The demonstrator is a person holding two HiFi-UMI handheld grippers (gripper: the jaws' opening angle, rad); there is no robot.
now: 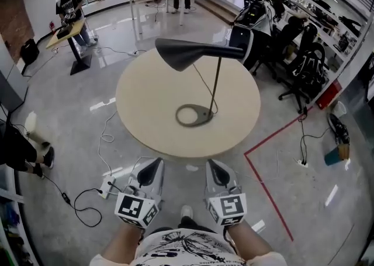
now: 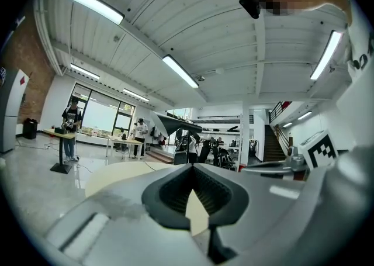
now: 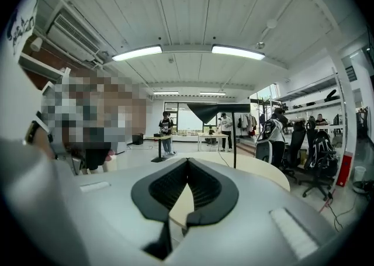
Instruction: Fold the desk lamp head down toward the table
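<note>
- Lamp (image 1: 201, 83) on the round table (image 1: 146, 98): its ring base (image 1: 193, 115) sits right of the middle, the thin stem (image 1: 217, 83) is upright, and the dark cone head (image 1: 184, 53) reaches out level to the left at the top.
- The left gripper (image 1: 153, 164) and right gripper (image 1: 215, 166) are held low by the person's body, short of the table's near edge and well apart from the lamp.
- Each claw has its jaws together at the tips, with nothing between them.
- To do the step well, I would steady the base or stem with one opened claw. The other should take the head close to its joint and tip it down slowly, since the light ring base could slide or lift.
- No brand or label can be read. The marker cubes (image 1: 137, 207) show only black-and-white squares.
</note>
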